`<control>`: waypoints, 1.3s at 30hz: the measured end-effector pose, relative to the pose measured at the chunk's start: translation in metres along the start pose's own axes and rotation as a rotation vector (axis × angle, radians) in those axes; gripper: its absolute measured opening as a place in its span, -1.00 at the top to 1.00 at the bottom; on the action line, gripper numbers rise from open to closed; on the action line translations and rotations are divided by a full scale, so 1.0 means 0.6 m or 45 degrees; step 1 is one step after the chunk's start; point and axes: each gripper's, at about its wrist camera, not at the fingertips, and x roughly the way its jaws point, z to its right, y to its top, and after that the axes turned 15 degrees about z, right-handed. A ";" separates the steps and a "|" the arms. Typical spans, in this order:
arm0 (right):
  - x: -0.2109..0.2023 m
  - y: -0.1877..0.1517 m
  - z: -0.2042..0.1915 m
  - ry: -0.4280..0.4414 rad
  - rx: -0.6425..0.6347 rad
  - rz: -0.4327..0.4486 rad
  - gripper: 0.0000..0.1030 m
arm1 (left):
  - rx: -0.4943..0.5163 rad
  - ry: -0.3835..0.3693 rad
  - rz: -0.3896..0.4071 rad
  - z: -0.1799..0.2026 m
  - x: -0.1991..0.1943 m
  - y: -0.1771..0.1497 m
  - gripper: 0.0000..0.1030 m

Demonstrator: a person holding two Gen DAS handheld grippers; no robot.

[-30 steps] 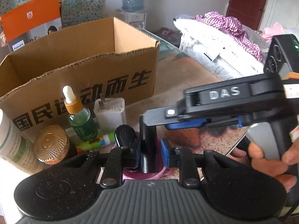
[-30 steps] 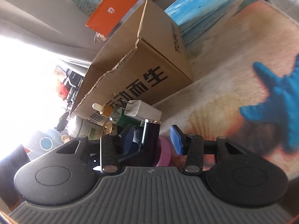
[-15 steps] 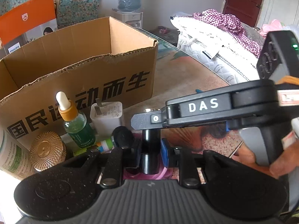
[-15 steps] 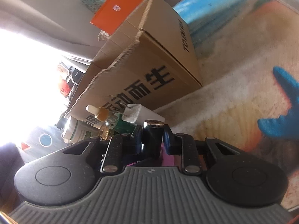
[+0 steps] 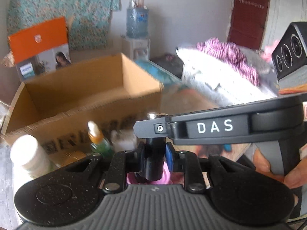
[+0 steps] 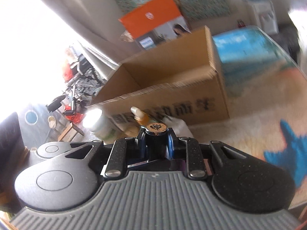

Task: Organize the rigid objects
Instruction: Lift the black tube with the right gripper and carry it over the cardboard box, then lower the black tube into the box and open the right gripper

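Between the blue pads of the left gripper (image 5: 155, 153) stands a black cylindrical tube with a metal rose-embossed cap (image 5: 155, 149), clamped low on its body. The right gripper (image 6: 155, 141) grips the same tube just under the cap, its jaws having just closed from a wider gap a second ago. Both tools sit higher than before, so the inside of the open brown cardboard box (image 5: 80, 90) now shows. A pink round object (image 5: 147, 178) under the tube is mostly hidden. Near the box's front wall, the white bottle (image 5: 28, 153), the green dropper bottle with an orange collar (image 5: 97, 140) and the white charger (image 5: 122, 140) are blurred. Printing on the box is unreadable.
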 end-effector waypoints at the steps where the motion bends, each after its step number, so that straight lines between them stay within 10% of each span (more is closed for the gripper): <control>1: -0.002 0.010 -0.011 0.021 -0.022 0.008 0.60 | -0.005 0.012 0.027 -0.006 -0.010 0.011 0.55; 8: 0.031 0.106 -0.102 0.260 -0.146 0.054 0.60 | -0.090 0.166 0.158 -0.091 -0.057 0.099 0.55; 15: 0.196 0.195 -0.141 0.405 -0.065 -0.133 0.60 | -0.209 0.293 0.054 -0.211 0.004 0.151 0.55; 30: 0.577 0.142 -0.071 0.238 0.235 -0.741 0.55 | -0.215 0.439 -0.287 -0.333 0.170 0.107 0.40; 39: 0.654 0.148 -0.070 0.138 0.156 -0.672 -0.02 | -0.264 0.461 -0.196 -0.339 0.146 0.121 0.25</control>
